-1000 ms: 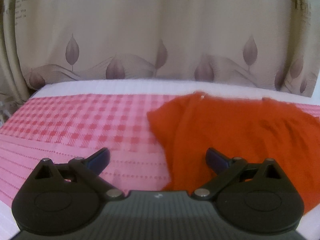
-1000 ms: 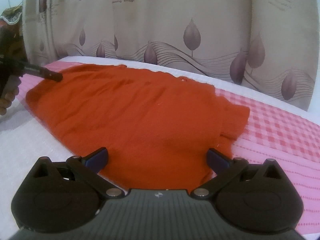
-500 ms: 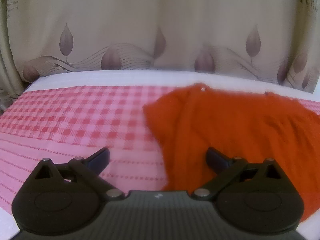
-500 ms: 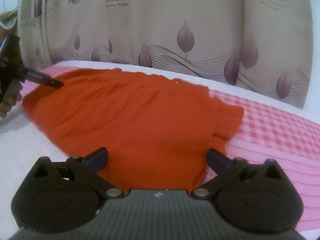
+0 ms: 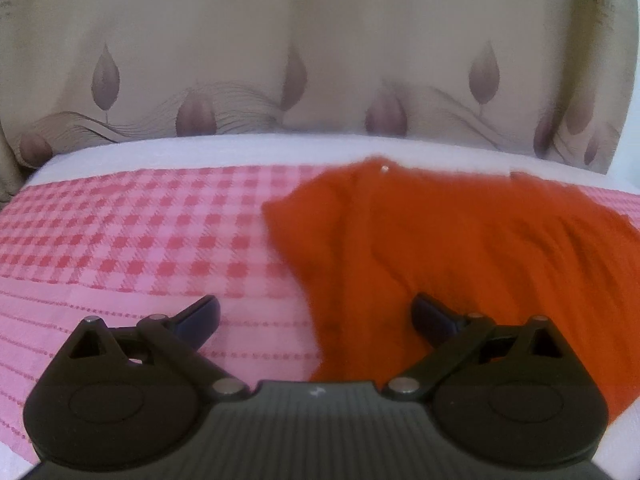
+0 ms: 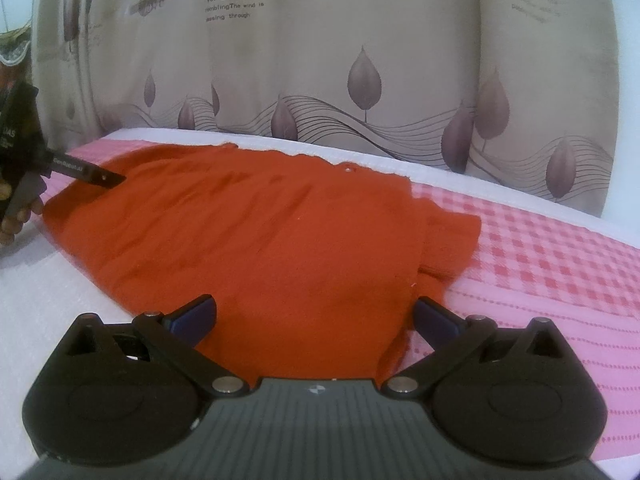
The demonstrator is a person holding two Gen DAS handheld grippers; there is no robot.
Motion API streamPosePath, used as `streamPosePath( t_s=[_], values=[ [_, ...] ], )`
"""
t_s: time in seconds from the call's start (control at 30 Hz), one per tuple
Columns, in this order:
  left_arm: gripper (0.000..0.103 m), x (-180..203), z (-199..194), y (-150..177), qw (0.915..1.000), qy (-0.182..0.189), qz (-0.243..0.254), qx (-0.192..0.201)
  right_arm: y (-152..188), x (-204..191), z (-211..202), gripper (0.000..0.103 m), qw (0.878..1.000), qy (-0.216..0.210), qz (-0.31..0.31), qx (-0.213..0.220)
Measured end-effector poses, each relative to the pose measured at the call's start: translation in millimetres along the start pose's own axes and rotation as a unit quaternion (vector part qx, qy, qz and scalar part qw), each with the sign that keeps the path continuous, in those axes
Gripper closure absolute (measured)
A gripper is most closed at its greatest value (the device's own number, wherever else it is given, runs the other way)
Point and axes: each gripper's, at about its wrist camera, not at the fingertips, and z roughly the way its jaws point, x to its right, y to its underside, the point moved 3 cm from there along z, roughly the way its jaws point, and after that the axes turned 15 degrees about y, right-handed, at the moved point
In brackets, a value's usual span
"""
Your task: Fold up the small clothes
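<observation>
An orange small garment lies spread flat on the pink checked cloth. In the left wrist view the garment fills the right half, with its edge between my open fingers. My left gripper is open and empty, just above the garment's near edge. My right gripper is open and empty over the garment's near hem. The left gripper's tip shows in the right wrist view, over the garment's far left corner.
A beige curtain with leaf print hangs behind the surface. A white padded sheet lies under the pink cloth and shows at the left. A white strip runs along the back edge.
Both views have shifted slightly: the garment sits a little lower and nearer in each. Both grippers stay open and empty.
</observation>
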Motion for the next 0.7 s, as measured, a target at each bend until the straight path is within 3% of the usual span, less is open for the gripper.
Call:
streamPosePath(
  t_s=[0.7],
  values=[
    [0.0, -7.2, 5.8, 2.3, 0.9996, 0.025, -0.009, -0.005, -1.5, 2.2, -0.7, 0.0, 1.0, 0.009, 0.003, 0.004]
  ],
)
